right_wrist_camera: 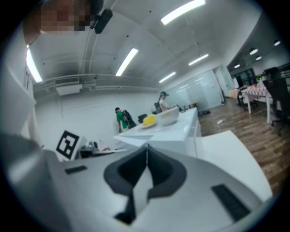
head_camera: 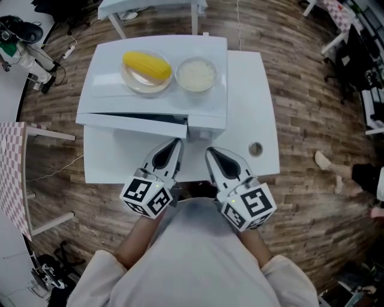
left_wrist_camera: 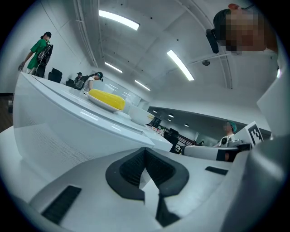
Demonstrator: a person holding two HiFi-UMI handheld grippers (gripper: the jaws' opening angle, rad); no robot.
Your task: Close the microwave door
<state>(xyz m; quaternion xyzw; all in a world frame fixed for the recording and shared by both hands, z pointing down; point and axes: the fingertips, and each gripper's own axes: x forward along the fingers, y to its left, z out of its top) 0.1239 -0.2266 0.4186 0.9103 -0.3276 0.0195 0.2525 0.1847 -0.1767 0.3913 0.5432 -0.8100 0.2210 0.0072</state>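
Note:
A white microwave (head_camera: 180,102) stands on a white table (head_camera: 252,96). Its door (head_camera: 135,126) faces me and stands slightly ajar, with a thin dark gap along its top at the left. On the microwave sit a plate with a yellow corn cob (head_camera: 146,67) and a bowl of rice (head_camera: 196,74). My left gripper (head_camera: 174,144) is shut and empty, its tip just in front of the door's right end. My right gripper (head_camera: 211,151) is also shut and empty, beside it over the table's front. The left gripper (left_wrist_camera: 145,152) looks up at the microwave (left_wrist_camera: 54,122). The right gripper (right_wrist_camera: 146,147) sees the microwave (right_wrist_camera: 181,131) ahead.
A round grommet (head_camera: 255,149) sits in the table to the right of the microwave. A table with a checkered cloth (head_camera: 12,174) stands at the left and another white table (head_camera: 150,6) behind. A person's foot (head_camera: 327,160) shows on the wooden floor at the right.

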